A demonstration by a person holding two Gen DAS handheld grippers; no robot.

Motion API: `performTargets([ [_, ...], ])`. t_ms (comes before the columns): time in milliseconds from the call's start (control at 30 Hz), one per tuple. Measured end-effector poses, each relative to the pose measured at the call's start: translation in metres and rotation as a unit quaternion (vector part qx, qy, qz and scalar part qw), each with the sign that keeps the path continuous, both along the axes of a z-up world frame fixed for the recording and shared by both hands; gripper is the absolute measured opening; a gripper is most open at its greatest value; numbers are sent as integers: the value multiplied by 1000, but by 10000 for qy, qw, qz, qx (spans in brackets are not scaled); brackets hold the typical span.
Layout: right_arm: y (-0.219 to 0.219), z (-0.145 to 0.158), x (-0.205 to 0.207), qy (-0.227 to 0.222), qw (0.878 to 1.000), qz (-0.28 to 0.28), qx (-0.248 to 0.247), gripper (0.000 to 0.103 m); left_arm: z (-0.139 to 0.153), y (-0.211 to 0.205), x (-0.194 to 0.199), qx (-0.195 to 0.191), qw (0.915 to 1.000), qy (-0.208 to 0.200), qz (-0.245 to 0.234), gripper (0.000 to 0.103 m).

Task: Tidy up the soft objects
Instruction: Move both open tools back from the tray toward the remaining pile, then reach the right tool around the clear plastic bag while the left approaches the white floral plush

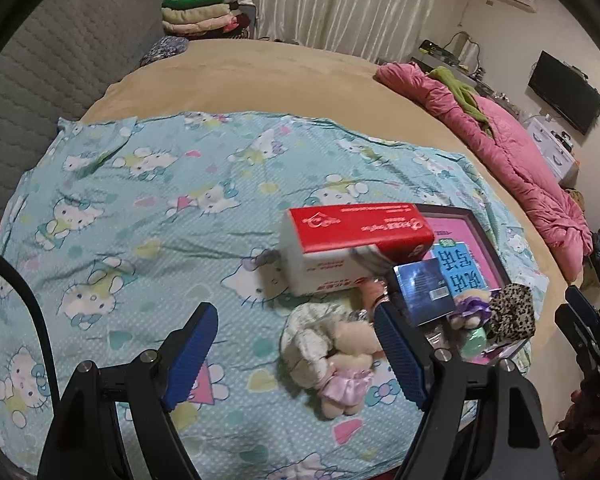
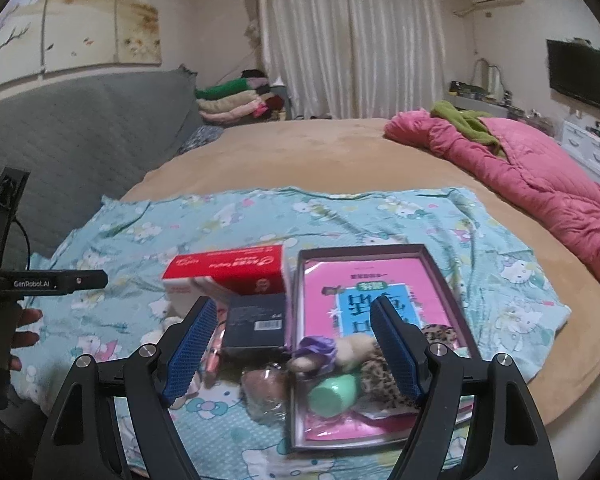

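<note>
In the left wrist view we are hovering over the Hello Kitty sheet (image 1: 148,208) spread on the bed, with the left gripper (image 1: 296,354) wide apart and empty. Between its blue pads, nearer the right one, lies a plush doll in a pink dress (image 1: 340,364), resting on the sheet just in front of the red-and-white tissue box (image 1: 352,248). The right pad seems to brush or overlap the doll's head; we cannot tell whether it truly touches. Beyond it we see the dark small box (image 1: 424,290) and a leopard-print soft item (image 1: 512,314) at the edge of the shallow box lid (image 1: 488,232).

We judge that we are at the approach step: nothing is gripped yet, and the doll looks like the next soft thing to collect. The next move calls for lowering and centring the left jaws around the doll's body, then closing gently, since it will squash and may slip.

In the right wrist view the right gripper (image 2: 292,352) is likewise spread wide and holds nothing. It hangs above the shallow box lid (image 2: 440,264), whose pink booklet (image 2: 360,292) carries a small plush with a purple ruffle (image 2: 320,350), the leopard-print soft item (image 2: 384,372) and a mint-green cup (image 2: 334,392). A wrapped soft bundle (image 2: 264,388) sits on the sheet just left of the lid. At far left the left gripper and the hand (image 2: 20,336) holding it show.
</note>
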State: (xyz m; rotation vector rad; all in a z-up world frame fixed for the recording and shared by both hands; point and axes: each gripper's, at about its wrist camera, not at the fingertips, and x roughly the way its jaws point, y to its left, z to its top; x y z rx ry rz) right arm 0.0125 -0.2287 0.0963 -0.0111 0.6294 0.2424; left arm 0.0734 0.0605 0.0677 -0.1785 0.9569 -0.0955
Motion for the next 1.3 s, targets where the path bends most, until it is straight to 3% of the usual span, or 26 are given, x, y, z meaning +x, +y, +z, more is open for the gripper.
performTargets([
  [767,49,-48,-5,486,9937,707,-717,80,-46,4,-13,56,9991,402,-101,80],
  [1067,71,-83,-4,590,9819,967,-1518,80,-62,-4,-13,54,9981,568,-209,80],
  [1300,95,-116,5,583,9635,1129,-2355,80,-72,-9,-11,27,9973,692,-258,80],
])
